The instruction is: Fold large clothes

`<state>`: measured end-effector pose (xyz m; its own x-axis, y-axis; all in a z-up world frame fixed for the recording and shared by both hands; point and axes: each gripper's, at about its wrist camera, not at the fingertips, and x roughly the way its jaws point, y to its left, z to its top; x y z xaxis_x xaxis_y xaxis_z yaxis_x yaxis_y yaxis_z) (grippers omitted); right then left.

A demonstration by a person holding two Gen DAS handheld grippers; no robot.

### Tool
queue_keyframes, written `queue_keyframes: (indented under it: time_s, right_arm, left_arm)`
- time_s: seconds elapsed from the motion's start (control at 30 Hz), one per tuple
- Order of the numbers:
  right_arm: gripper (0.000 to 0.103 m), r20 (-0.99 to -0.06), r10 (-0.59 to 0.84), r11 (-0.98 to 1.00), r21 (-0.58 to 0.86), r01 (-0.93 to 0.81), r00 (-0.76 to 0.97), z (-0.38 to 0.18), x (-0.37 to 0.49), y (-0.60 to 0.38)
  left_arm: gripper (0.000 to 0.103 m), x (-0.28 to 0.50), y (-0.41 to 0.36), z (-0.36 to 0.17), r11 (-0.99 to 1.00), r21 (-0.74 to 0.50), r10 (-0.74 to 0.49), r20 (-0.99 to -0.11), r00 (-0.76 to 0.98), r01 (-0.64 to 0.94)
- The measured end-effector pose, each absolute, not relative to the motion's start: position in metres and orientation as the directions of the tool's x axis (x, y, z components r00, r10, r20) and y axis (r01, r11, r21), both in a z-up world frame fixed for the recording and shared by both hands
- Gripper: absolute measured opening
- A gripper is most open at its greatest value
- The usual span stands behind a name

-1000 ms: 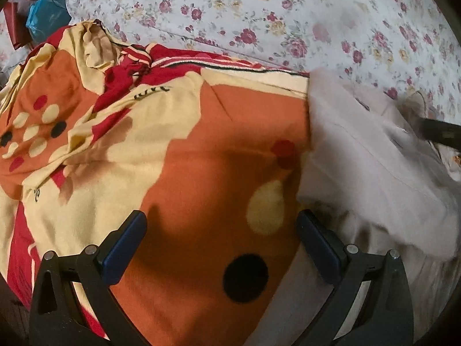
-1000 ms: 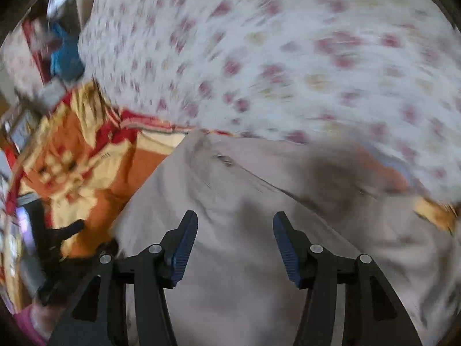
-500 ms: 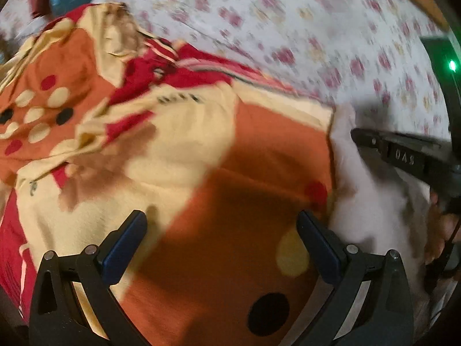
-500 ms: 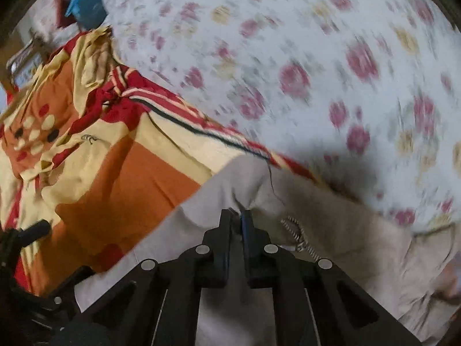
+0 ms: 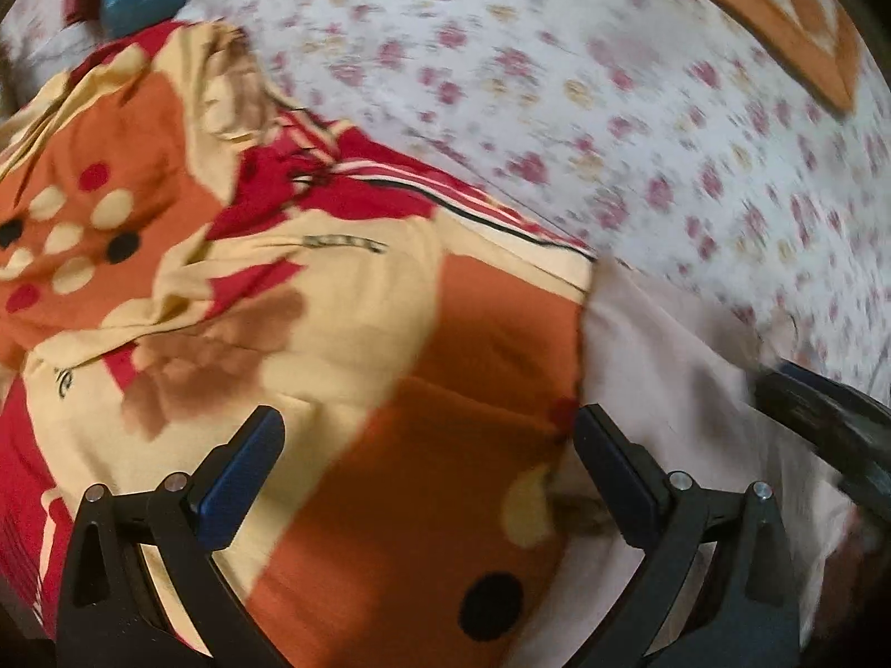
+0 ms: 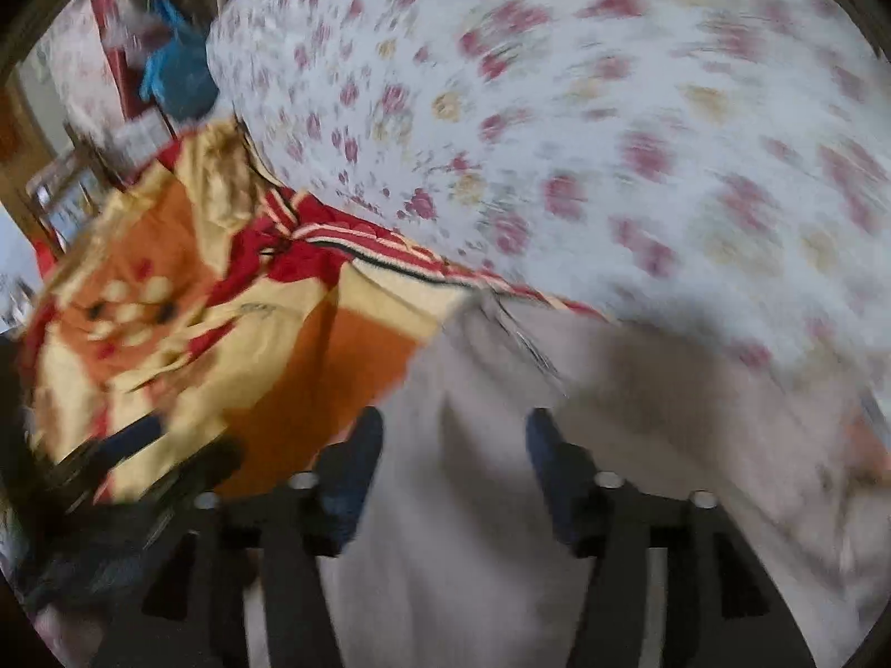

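Your right gripper (image 6: 454, 456) is opening, fingers off the pale garment (image 6: 479, 529) beneath. Your left gripper (image 5: 426, 462) gapes empty over the orange blanket (image 5: 390, 389) beside that garment; its small print is unreadable.

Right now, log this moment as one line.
left gripper: open over orange blanket | right gripper: opening over beige garment
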<state>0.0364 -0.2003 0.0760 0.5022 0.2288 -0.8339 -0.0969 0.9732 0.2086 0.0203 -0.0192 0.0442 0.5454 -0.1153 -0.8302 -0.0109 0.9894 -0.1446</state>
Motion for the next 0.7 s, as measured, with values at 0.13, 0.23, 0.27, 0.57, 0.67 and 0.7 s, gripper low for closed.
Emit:
queue_keyframes:
  time_s: [0.13,0.23,0.27,0.57,0.67,0.7]
  right_arm:
    - [0.064,-0.843,0.056,0.998,0.070,0.006,0.535,0.096,-0.039,-0.257]
    - [0.063,-0.884,-0.056,0.994,-0.006,0.108,0.464,0.078,-0.072,-0.293]
    - [0.061,-0.896,-0.098,0.988,-0.036,0.149,0.433,0.068,-0.078,-0.304]
    - [0.054,-0.853,-0.277,0.928,-0.118,0.353,0.443,0.043,-0.077,-0.346]
    - [0.057,-0.843,-0.236,0.942,-0.076,0.327,0.484,0.062,-0.100,-0.329]
    - [0.060,-0.835,-0.245,0.940,-0.080,0.331,0.492,0.066,-0.107,-0.324]
  left_arm:
    - [0.103,0.011,-0.040,0.048,0.991,-0.122,-0.136,-0.822,0.553,0.062]
    - [0.103,0.010,-0.059,0.039,0.992,-0.061,-0.109,-0.841,0.531,0.106]
    - [0.103,0.011,-0.063,0.034,0.993,-0.039,-0.092,-0.848,0.522,0.112]
    - [0.103,0.008,-0.074,0.024,0.993,0.024,-0.039,-0.858,0.512,0.115]
    - [0.103,0.005,-0.071,0.031,0.994,-0.004,-0.060,-0.851,0.521,0.107]
    - [0.103,0.004,-0.072,0.033,0.994,-0.017,-0.072,-0.848,0.524,0.110]
